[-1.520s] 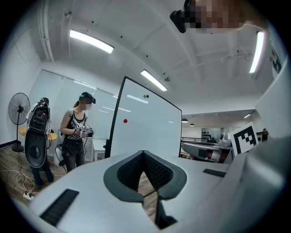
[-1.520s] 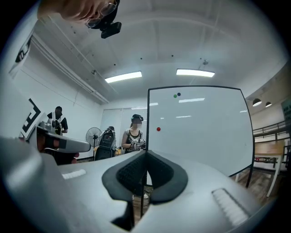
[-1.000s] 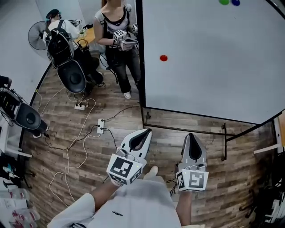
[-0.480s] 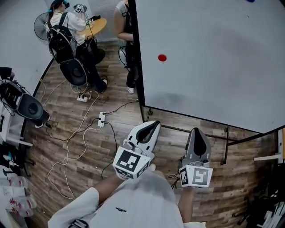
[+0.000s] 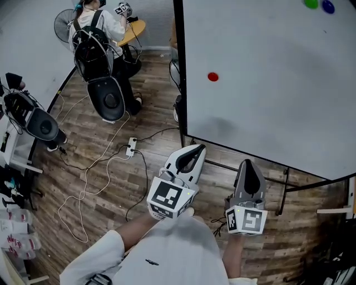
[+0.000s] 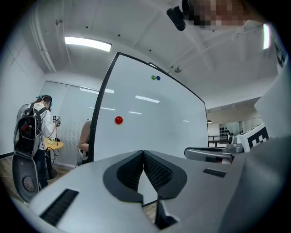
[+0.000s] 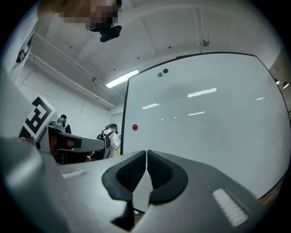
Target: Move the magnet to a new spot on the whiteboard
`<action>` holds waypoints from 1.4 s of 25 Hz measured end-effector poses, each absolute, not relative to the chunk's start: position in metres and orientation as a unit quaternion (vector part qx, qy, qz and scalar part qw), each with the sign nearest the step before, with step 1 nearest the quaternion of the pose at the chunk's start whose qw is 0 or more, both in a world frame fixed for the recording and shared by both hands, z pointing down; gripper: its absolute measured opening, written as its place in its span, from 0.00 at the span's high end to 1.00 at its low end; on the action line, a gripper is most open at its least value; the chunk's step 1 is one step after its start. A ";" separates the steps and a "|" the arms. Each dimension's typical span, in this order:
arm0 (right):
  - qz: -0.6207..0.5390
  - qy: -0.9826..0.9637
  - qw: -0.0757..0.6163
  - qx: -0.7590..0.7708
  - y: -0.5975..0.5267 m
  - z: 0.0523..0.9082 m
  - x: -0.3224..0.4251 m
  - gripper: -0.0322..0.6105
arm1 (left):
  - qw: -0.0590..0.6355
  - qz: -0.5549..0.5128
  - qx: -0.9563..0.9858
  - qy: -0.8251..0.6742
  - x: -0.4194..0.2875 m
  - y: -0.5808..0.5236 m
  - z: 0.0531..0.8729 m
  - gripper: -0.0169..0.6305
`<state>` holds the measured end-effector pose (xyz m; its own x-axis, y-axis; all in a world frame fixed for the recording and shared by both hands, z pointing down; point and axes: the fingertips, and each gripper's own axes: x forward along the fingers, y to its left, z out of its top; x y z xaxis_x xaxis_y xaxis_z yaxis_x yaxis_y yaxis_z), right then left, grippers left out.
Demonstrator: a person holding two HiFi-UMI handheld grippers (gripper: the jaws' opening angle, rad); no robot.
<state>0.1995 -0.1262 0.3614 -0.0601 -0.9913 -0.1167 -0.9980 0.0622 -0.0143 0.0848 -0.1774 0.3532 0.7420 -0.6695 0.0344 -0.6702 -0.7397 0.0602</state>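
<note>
Both grippers now sit a little further right in the head view and closer to the board's lower edge than a second ago. The standing person who was at the board's left edge is almost wholly hidden behind it.

The left hand-held gripper (image 5: 197,149) has its jaws pressed together with nothing between them. The right hand-held gripper (image 5: 246,163) is likewise closed and empty. The two are held side by side over the wooden floor (image 5: 100,183), both aimed at the whiteboard (image 5: 278,83) and short of it.

The red magnet (image 5: 212,77) clings to the board near its left edge, well apart from either gripper. It looks like the one to be moved, being the nearest. A green magnet (image 5: 310,3) and a blue magnet (image 5: 328,6) sit close together high up on the board.

As I judge it, the task has barely begun and this is the approach. Nothing has been grasped and the red magnet has not been touched. Still to come are opening a pair of jaws, closing them on the magnet, pulling it off the board and setting it down on a bare patch elsewhere.
</note>
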 end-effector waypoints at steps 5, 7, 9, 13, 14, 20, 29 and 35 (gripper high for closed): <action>0.047 0.736 0.044 -0.674 -0.139 0.350 0.192 0.94 | 0.023 0.004 0.934 -0.355 0.087 -0.188 0.342 0.96; 0.050 0.738 0.042 -0.672 -0.144 0.347 0.190 0.94 | 0.019 0.004 0.934 -0.357 0.087 -0.193 0.340 0.94; 0.052 0.739 0.040 -0.671 -0.149 0.347 0.189 0.94 | 0.018 0.004 0.934 -0.356 0.088 -0.198 0.338 0.89; 0.053 0.737 0.039 -0.672 -0.159 0.342 0.191 0.94 | 0.004 -0.004 0.934 -0.357 0.091 -0.208 0.325 0.83; 0.052 0.735 0.042 -0.674 -0.161 0.339 0.192 0.94 | -0.002 -0.007 0.933 -0.359 0.092 -0.212 0.320 0.81; 0.054 0.732 0.045 -0.678 -0.169 0.326 0.193 0.94 | -0.016 -0.019 0.926 -0.377 0.096 -0.236 0.295 0.79; 0.071 0.734 0.047 -0.673 -0.183 0.314 0.183 0.94 | -0.016 -0.020 0.915 -0.402 0.100 -0.271 0.285 0.74; 0.064 0.732 0.046 -0.677 -0.193 0.317 0.193 0.94 | -0.017 -0.013 0.905 -0.425 0.113 -0.298 0.282 0.73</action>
